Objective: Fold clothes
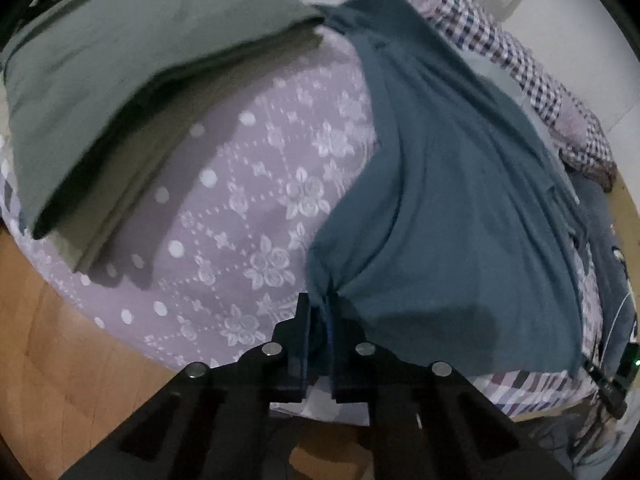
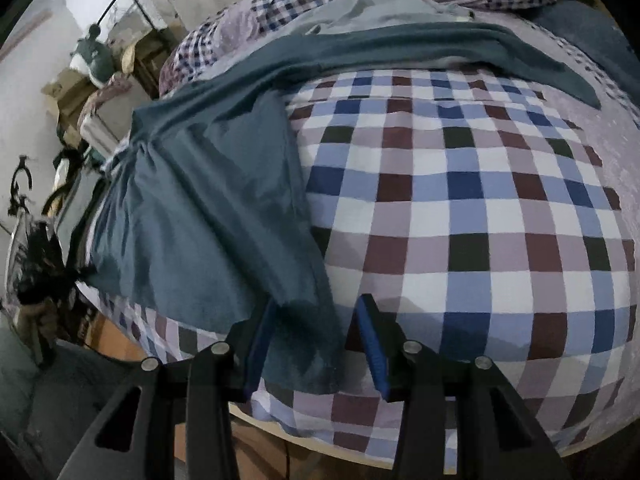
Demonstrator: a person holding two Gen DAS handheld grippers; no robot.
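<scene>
**A:** so where's everything at? The bed [image 2: 480, 208] has a checked cover on one side and a lilac floral sheet [image 1: 248, 200] on the other, wood floor [image 1: 60, 340] below the edge. The teal garment [image 1: 440, 184] is draped long across the mattress, beside a folded grey-green stack [image 1: 100, 80].

**B:** looks thin and floppy, light, it'll sag and wrinkle, so I'd take corners or hems. The left gripper [image 1: 319, 320] is pinched tight on a bunched edge. The right gripper [image 2: 316, 344] is spread wide with a cloth corner lying between its fingers, not clamped yet.
</scene>
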